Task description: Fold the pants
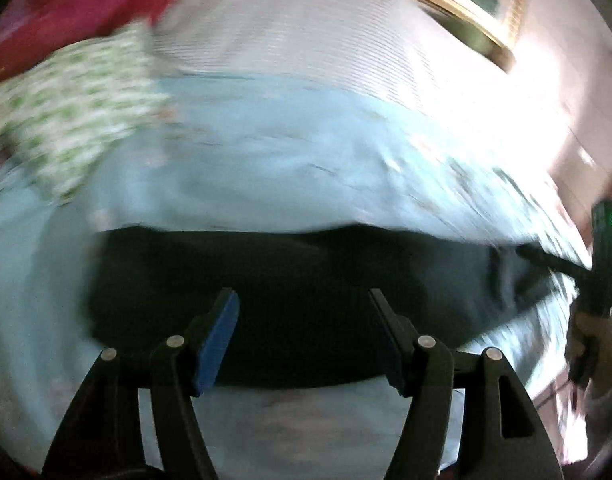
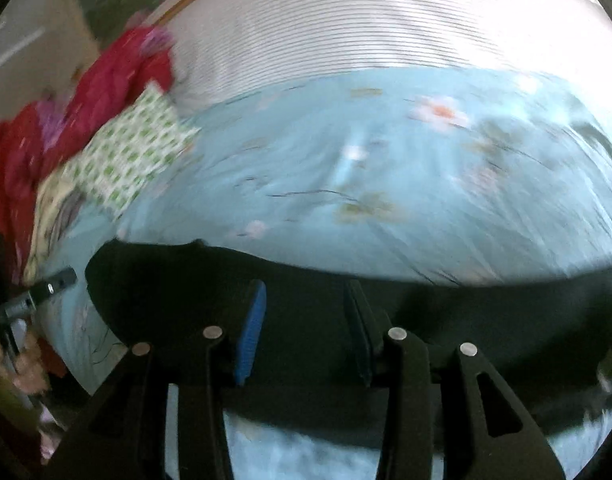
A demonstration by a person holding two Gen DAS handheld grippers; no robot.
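Dark pants point(image 1: 290, 280) are spread flat on the bed point(image 1: 266, 168); left hand-held gripper point(image 1: 304, 336) and right hand-held gripper point(image 2: 304, 328) are held open, empty, above them.

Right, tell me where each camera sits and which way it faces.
Left wrist: on the left gripper, aimed down over the dark pants on a blue sheet; its open fingers show, the other gripper at right.
Right wrist: on the right gripper, same downward aim; its open fingers show, a hand at left.
Shared: pants, sheet, green-print cloth, red cloth.
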